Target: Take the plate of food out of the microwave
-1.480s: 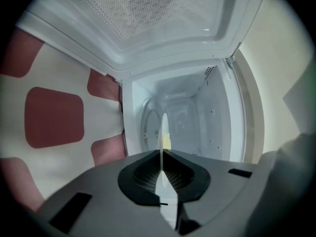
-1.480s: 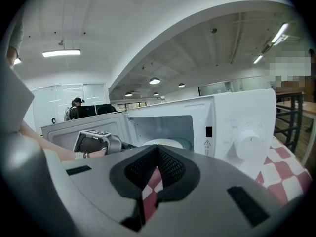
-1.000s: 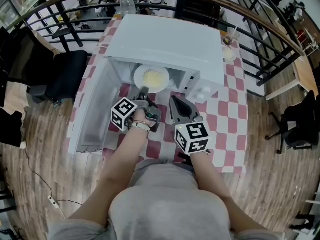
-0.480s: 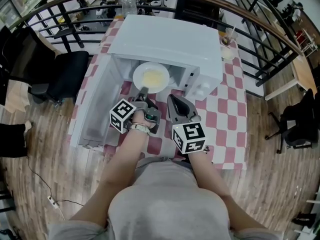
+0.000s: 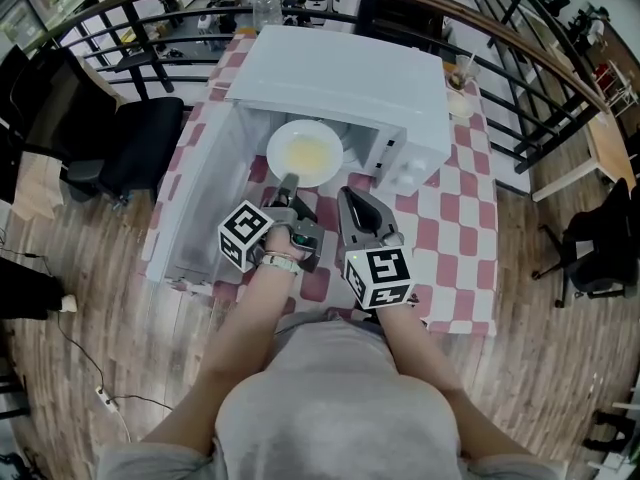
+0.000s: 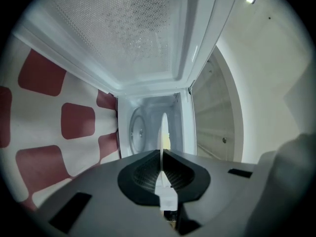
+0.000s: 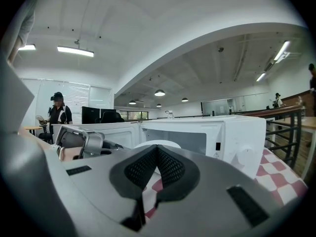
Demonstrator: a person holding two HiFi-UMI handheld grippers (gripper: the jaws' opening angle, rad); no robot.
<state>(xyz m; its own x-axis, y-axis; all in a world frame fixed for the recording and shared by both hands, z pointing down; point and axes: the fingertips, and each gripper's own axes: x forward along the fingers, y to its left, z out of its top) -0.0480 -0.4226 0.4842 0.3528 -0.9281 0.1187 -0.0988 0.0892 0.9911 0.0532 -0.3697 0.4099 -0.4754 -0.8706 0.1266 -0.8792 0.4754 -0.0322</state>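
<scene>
In the upper middle of the head view, the white microwave [image 5: 340,73] stands on a red-and-white checked worktop [image 5: 450,218]. Its door [image 5: 195,203] is swung wide toward the frame's left. The plate [image 5: 279,146], carrying pale yellow food [image 5: 310,153], is at the mouth of the cavity, mostly forward of the microwave's top edge. The left tool [image 5: 289,181] pinches the plate's near rim, with its pads pressed on the thin white edge. The right tool [image 5: 346,196] lies just to its right, near the plate's lower-right rim, its jaws pressed together on nothing.
</scene>
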